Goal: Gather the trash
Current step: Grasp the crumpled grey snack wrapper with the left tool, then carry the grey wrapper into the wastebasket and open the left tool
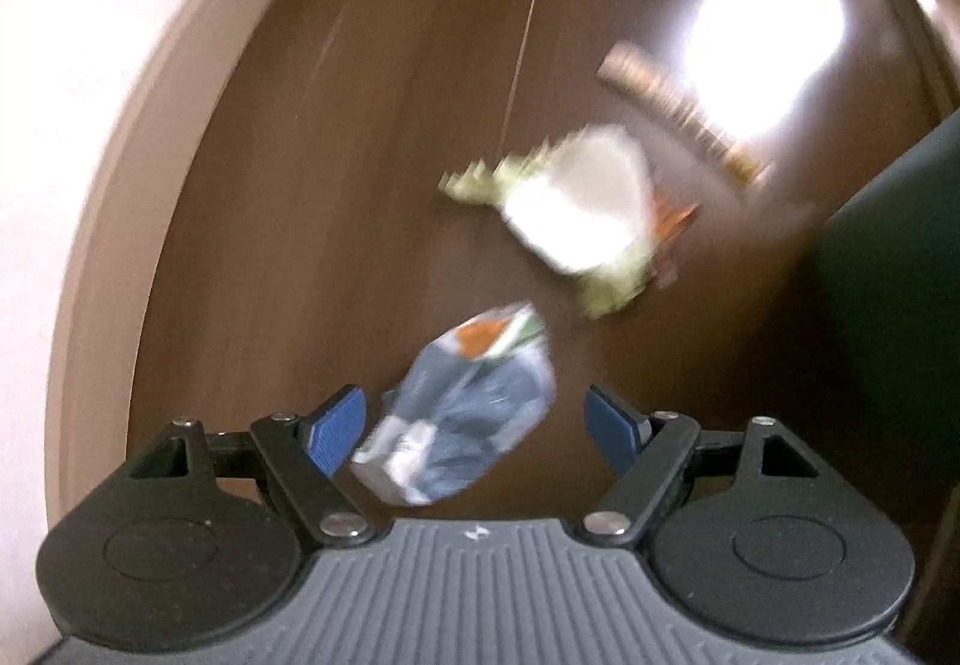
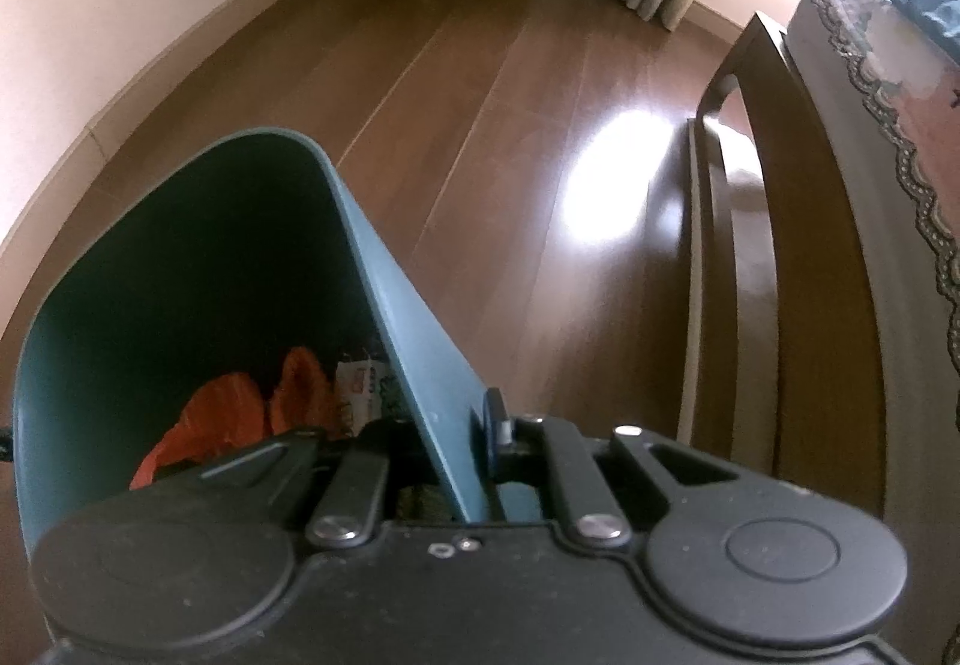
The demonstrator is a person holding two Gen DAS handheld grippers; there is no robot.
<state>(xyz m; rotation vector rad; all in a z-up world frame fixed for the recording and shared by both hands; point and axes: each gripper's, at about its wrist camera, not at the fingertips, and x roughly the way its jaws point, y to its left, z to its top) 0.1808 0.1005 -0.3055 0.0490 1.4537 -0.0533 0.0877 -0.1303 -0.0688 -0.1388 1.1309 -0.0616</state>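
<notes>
Blue-grey wrapper (image 1: 465, 413) lies between the left gripper's (image 1: 480, 419) wide-apart jaws.

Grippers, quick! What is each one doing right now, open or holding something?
Left gripper: open, holding nothing, above a crumpled blue wrapper on the floor.
Right gripper: shut on the wall of the teal trash bin.

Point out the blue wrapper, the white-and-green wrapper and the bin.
Blue wrapper (image 1: 465, 413): left wrist view, its crumpled middle.
White-and-green wrapper (image 1: 579, 197): left wrist view, its white face.
Bin (image 2: 414, 341): right wrist view, the side wall's rim.
</notes>
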